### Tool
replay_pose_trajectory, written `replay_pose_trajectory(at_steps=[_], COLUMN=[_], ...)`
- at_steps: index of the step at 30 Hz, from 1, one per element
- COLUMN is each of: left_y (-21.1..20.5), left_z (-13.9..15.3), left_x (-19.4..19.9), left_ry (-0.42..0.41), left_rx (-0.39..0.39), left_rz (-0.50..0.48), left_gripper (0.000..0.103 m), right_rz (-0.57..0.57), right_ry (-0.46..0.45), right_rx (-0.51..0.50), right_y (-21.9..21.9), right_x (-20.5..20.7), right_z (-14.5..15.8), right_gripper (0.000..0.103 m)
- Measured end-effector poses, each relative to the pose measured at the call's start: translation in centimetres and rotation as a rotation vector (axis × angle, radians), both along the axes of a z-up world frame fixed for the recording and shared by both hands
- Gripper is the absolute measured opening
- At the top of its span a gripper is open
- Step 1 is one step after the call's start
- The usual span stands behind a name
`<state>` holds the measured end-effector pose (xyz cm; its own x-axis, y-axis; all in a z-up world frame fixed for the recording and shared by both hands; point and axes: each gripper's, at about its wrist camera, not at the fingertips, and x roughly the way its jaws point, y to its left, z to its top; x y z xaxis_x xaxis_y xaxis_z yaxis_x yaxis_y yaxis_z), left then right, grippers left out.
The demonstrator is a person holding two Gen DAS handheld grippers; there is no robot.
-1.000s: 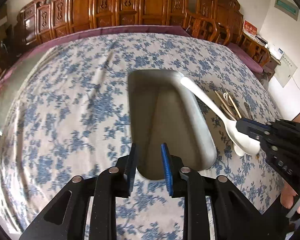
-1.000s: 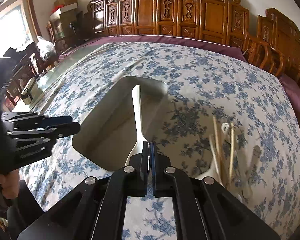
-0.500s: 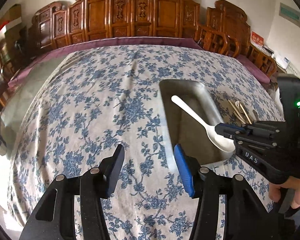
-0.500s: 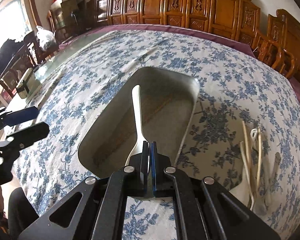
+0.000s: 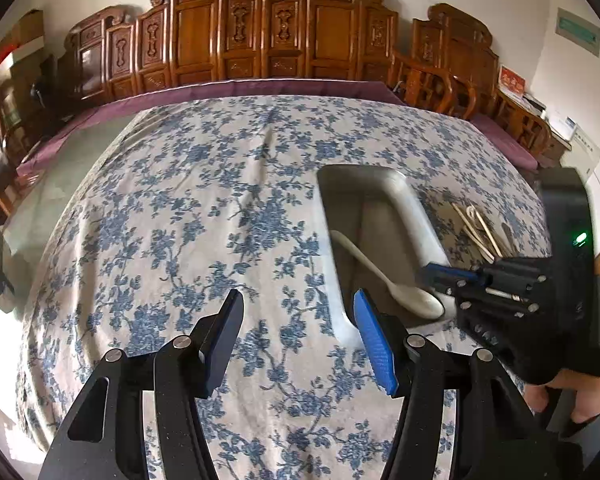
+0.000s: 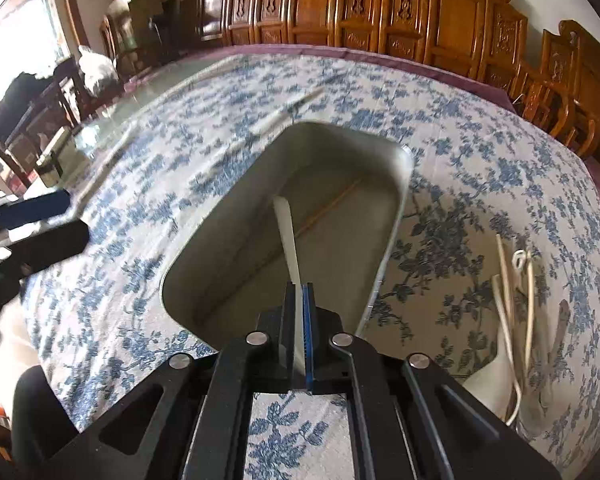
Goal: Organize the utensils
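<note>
A grey tray (image 6: 394,216) on a floral cloth (image 5: 188,208) holds a white spoon (image 5: 384,280), pinched at its bowl by the right gripper (image 6: 299,296). The left gripper (image 5: 298,320), just widened and empty, hovers over bare cloth. Chopsticks (image 6: 508,280) lie right of the tray.

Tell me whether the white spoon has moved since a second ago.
Yes. The white spoon, once propped across the metal tray's right rim, now lies down inside the tray.
</note>
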<state>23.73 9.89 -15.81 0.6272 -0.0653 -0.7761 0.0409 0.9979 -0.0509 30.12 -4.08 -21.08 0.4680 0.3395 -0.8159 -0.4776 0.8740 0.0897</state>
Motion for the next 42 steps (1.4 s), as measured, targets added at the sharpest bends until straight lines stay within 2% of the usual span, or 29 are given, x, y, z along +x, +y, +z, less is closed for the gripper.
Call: replay_pose_trajectory(at_steps=[5,7,10,11,13,20,26,35,42], left_y=[-1.6,-2.2,-3.8,-4.7,-6.0,-12.4,-17.0,-22.2,-25.9], left_z=[0.7,0.9,1.0,1.0,1.1,0.5,-1.7,-4.5,-6.1], left_x=[-0.6,-0.8,-1.0,-1.0,-0.9,-0.5,0.5,2.1,3.5], left_ry=[-0.019,-0.021,-0.021,-0.020,-0.020,-0.017,0.028,0.081,0.111], left_rx=[0.007,-0.005,-0.017,-0.021,-0.028,-0.055,-0.044,-0.042,-0.063], left_rz=[-0.017,-0.024,-0.042,-0.052,-0.070,-0.153,-0.216,-0.294,-0.354], left_gripper=[0.055,0.055,0.055,0.056,0.056,0.056,0.056,0.056,0.035], right_rz=[-0.020,-0.039,-0.062,-0.070,-0.093,-0.197,-0.251,-0.282,-0.313], right_ry=[-0.090,-0.118,-0.143,-0.149,-0.160,-0.145,-0.080,-0.067,-0.081], right_rx=[0.083,0.086,0.077,0.068,0.041,-0.001,0.013,0.032,0.017], right_y=[-4.9,-7.1,-10.6,-11.7,-14.2,-20.7,-22.9,-24.5,-25.7], right_x=[-1.8,-2.5,-3.0,-3.2,-3.4,-3.4,-2.7,-2.4,-2.2], right_z=[3.2,4.0,4.7,4.8,4.7,1.7,-1.4,-2.5,-2.7], right_gripper=[0.013,0.014,0.024,0.028,0.031,0.031,0.031,0.031,0.031])
